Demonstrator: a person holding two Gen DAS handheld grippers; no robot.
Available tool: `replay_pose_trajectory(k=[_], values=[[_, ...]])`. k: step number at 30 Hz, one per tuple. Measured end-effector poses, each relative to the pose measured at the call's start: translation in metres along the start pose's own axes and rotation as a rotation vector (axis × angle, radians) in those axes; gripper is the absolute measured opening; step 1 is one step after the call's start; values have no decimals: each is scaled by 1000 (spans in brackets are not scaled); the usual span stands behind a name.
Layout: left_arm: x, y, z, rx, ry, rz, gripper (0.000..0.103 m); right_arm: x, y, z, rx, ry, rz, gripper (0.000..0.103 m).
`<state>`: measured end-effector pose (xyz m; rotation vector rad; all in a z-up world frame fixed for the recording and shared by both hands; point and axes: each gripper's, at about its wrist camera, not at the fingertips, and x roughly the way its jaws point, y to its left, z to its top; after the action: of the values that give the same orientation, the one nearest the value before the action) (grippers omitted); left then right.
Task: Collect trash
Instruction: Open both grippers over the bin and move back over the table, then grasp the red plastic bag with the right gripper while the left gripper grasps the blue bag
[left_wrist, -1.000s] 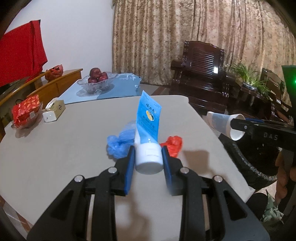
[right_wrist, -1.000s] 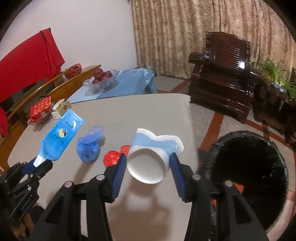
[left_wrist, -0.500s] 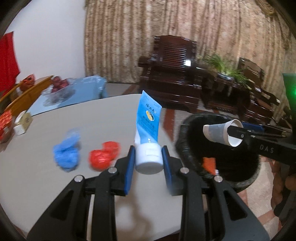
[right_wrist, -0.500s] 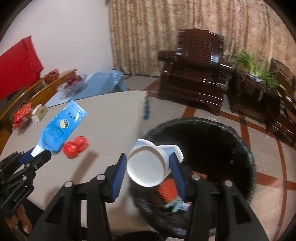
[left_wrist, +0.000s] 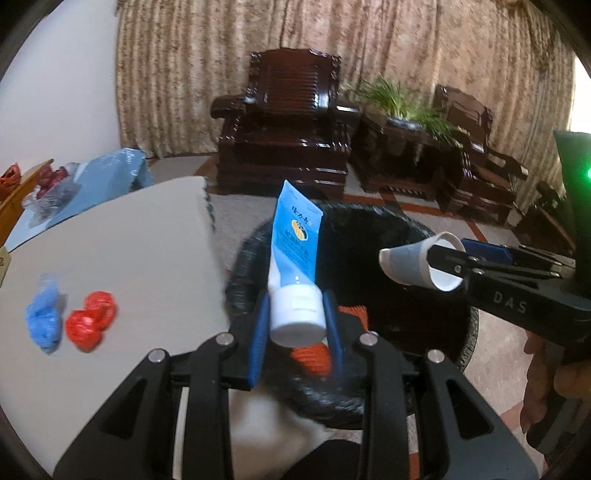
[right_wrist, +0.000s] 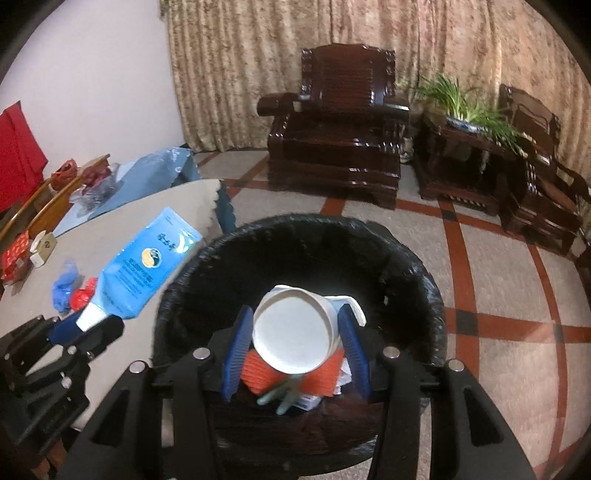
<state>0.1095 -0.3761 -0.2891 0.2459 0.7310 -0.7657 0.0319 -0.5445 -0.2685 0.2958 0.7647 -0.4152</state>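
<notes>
Both grippers have swung off the grey counter since a second ago and now hang over the one round black-lined trash bin standing on the floor just beside the counter's right edge. In the bin lie an orange ribbed piece, a pale green scrap and some white paper.

The left gripper is clamped on the white cap of the one blue plastic tube; the tube's long axis runs along the fingers, cap toward the camera and flat crimped end pointing up and away, over the bin's near rim. The right gripper pinches the single blue-and-white paper cup between its blue pads; the cup lies on its side with its long axis along the fingers, its white round base toward the camera, directly above the bin's opening.

Two crumpled pieces are left on the counter near its front left part: one blue plastic wad and one red wad, just beside each other, blue to the left.
</notes>
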Motion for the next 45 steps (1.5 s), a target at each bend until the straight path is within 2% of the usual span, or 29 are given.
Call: replay_pose_trajectory(k=[2,3,5,11,14,18,20,35,45], values=[[17,-7,-3,6,44,-4,30,11,-6,-1,13,41,2,49],[24,-10,-6,5,65,-8,41,18,-12,-5,26,65,1,50],[33,-11,-11,9,79,0,60,23,-18,-10,41,81,-10,58],[31,5,-25,-2,99,12,61,26,-22,-26,65,96,-6,59],[20,17,-27,-3,96,42,67,24,-17,-30,61,99,7,59],[-3,50,-29,-48,75,95,77,14,12,-29,37,89,35,60],[-14,67,-30,-68,65,121,80,10,27,-26,24,84,54,62],[-100,213,-55,-210,11,332,87,-5,180,-16,-138,72,176,65],[-124,297,-77,-293,25,419,89,16,261,-22,-207,97,244,66]])
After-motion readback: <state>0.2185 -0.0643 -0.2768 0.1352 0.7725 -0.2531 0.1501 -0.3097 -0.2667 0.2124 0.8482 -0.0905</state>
